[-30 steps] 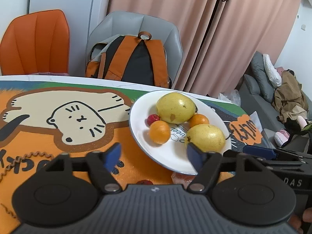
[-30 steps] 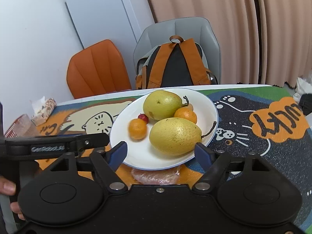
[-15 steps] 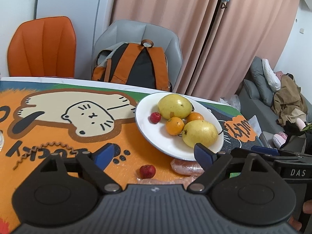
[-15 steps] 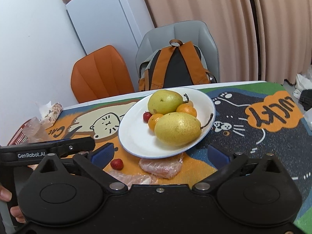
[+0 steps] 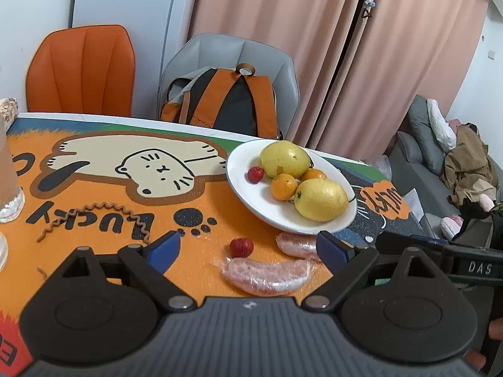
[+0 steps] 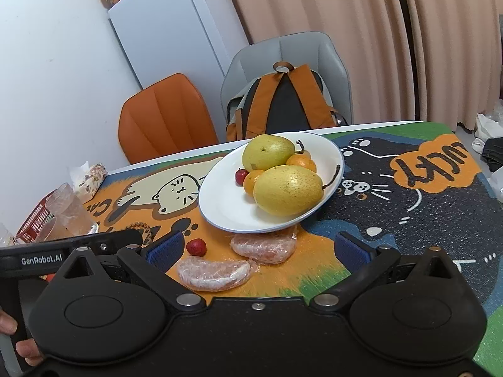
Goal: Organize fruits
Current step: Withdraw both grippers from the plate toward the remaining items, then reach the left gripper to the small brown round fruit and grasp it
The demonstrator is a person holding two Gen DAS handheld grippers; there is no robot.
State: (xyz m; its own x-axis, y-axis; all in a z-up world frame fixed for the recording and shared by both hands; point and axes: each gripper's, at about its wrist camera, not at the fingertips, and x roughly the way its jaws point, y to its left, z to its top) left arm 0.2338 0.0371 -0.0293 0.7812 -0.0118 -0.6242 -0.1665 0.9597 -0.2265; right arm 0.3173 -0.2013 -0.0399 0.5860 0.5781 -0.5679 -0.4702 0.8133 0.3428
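A white plate (image 5: 251,194) (image 6: 226,207) on the cartoon mat holds two yellow pears (image 5: 320,199) (image 6: 287,194), two small oranges (image 5: 283,187) and a small red fruit (image 5: 255,174). In front of the plate lie a loose red fruit (image 5: 241,247) (image 6: 196,247) and two plastic-wrapped pink fruit wedges (image 5: 265,275) (image 6: 212,271). My left gripper (image 5: 248,246) is open and empty, just short of the wedges. My right gripper (image 6: 256,248) is open and empty, also above the wedges.
A glass cup (image 5: 8,182) stands at the left; another cup (image 6: 70,210) and a red basket (image 6: 33,220) show in the right wrist view. An orange chair (image 5: 81,69) and a grey chair with a backpack (image 5: 226,100) stand behind the table. A sofa (image 5: 421,157) is at the right.
Both grippers have pulled back and up from the plate. The loose red fruit and the wrapped wedges have come into view in front of the plate. Both stay open.
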